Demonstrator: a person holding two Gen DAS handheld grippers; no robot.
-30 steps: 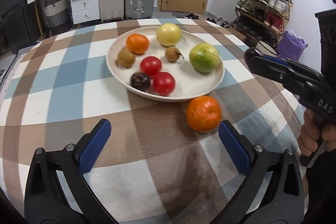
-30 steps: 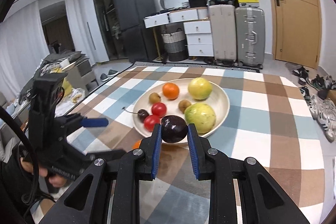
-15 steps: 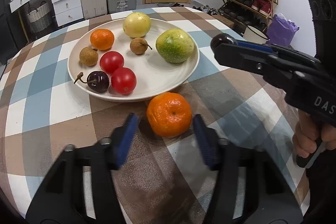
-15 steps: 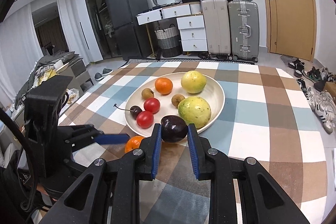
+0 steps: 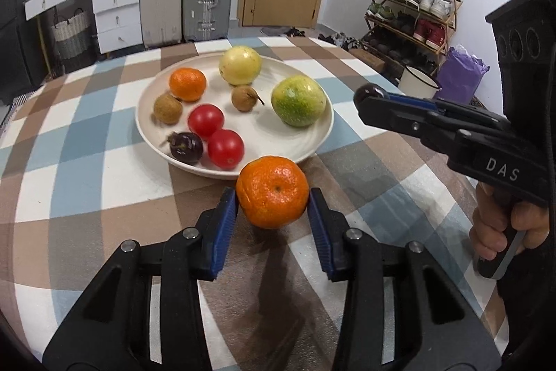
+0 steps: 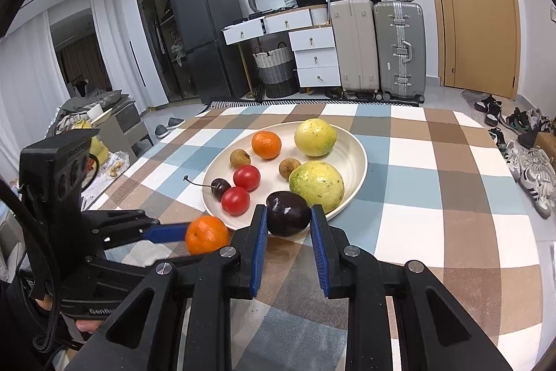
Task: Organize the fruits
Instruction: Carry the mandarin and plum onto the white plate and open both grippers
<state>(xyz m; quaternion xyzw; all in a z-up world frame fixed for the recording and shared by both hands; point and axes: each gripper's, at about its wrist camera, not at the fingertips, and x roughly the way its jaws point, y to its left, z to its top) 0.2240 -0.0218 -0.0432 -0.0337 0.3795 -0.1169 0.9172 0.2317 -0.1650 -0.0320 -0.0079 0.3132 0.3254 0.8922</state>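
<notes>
1. Your left gripper (image 5: 272,204) has its blue pads pressed on both sides of a mandarin (image 5: 272,192); the jaws have just been closing, and the fruit sits squeezed between them.
2. That mandarin is just outside the white plate (image 5: 323,131), touching or nearly touching the plate's near rim, over the checked tablecloth (image 5: 87,162). Whether it is lifted off the cloth or resting on it, you cannot tell.
3. Your right gripper (image 6: 288,219) is clamped narrow on a dark purple plum (image 6: 288,214), pads tight against its sides.
4. From the right wrist view the plum sits at the plate's near edge, just in front of the big green-yellow fruit (image 6: 317,185). From the left wrist view only its dark tip (image 5: 370,91) shows at the end of your right gripper, held off the plate's right side, above the cloth.
5. On the plate: a second mandarin (image 5: 187,84) toward the far left, a pale yellow round fruit (image 5: 239,65) at the far rim, and the large green-yellow one on the right.
6. Two red tomatoes (image 5: 215,131) lie touching near the plate's middle, with a dark cherry (image 5: 186,146) just beside them at the near left rim.
7. Two small brown fruits rest on the plate too, one (image 5: 168,108) left of the tomatoes, one (image 5: 244,98) between the tomatoes and the yellow fruit.
8. Your right hand (image 5: 504,228) grips its handle well to the right of the plate.
</notes>
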